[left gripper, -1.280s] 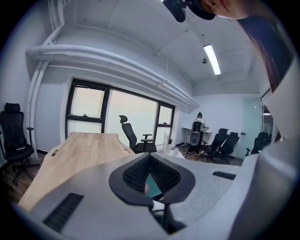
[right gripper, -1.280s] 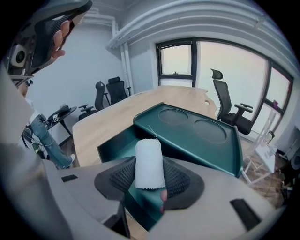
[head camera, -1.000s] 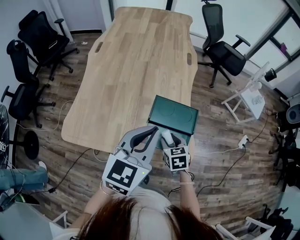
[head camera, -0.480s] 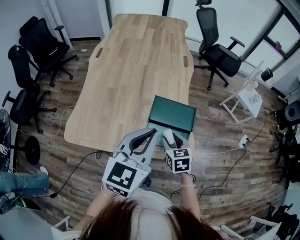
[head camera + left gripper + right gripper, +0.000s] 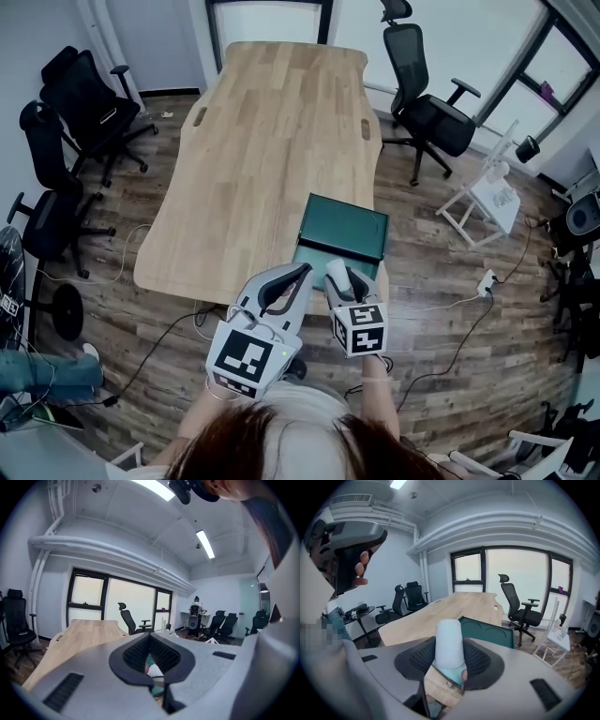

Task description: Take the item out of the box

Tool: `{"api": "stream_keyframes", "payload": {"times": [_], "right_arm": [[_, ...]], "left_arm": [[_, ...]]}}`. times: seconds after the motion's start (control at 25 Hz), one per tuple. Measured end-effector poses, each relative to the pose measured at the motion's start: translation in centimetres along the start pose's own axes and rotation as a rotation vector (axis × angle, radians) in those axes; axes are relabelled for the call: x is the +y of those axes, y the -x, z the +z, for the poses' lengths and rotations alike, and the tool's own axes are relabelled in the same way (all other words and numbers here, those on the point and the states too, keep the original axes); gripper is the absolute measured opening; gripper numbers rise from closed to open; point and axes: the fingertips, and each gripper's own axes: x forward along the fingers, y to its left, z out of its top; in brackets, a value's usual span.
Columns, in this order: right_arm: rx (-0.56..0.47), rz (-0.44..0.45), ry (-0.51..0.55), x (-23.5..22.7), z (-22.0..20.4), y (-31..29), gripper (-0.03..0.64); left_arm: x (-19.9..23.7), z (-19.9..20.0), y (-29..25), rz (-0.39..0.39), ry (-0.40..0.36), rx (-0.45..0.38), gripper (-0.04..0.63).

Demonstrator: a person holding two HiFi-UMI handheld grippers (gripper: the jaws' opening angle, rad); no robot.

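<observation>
- Head view: soft, even daylight; the windows (image 5: 267, 21) glow white and the table (image 5: 272, 141) is evenly lit.
- Its edges bend strongly, fisheye fashion.
- Left gripper view: a ceiling lamp (image 5: 205, 543) glares, and the left gripper (image 5: 149, 637) is soft up close.
- Right gripper view: the windows are washed out pale.
- Both gripper views sit inside dark round vignettes.
</observation>
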Motion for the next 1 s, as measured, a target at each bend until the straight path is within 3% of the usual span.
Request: {"api": "stream_keyframes", "payload": {"times": [1.0], "right_arm": [[-0.248, -0.023, -0.003, 2.2, 5.3, 9.5, 0.195]], "left_arm": [[-3.7, 1.4, 4.1, -0.002, -0.026, -0.057, 0.008]]}}
